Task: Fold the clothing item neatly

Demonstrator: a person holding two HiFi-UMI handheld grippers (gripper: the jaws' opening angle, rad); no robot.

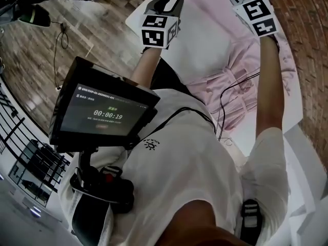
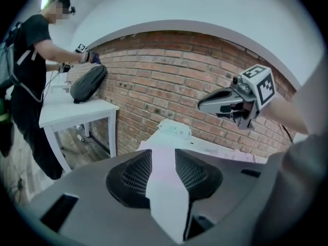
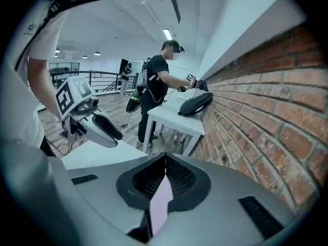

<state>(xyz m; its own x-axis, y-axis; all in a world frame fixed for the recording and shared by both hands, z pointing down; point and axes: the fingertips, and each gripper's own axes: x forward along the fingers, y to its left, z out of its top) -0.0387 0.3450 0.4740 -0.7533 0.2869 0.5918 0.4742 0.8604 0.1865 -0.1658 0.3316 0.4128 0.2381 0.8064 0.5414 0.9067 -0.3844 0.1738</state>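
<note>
The left claw (image 2: 164, 155) has its jaws apart with nothing between them; through the gap only the white flat-topped table (image 2: 205, 146) shows, running ahead of the tips to a small white rectangular box (image 2: 174, 129) that lies against a red brick wall (image 2: 169, 70). The right claw (image 3: 165, 158) has its jaws closed together tip to tip. A thin pale pink sliver shows in the slit behind the tips, and it is unclear whether that is cloth. The pale pink pleated fabric garment (image 1: 230, 81) lies spread flat on the table. It sits between the two claws and back from both sets of tips, towards the person holding them. It is to the right of the left claw, and the arm that carries the right claw passes over its right side. Each claw sees the other off to its inner side, well apart from it. Far ahead of the right claw, a person in black (image 3: 156, 81) stands at a second white table (image 3: 174, 118) that bears a dark grey soft bag (image 3: 195, 104).
</note>
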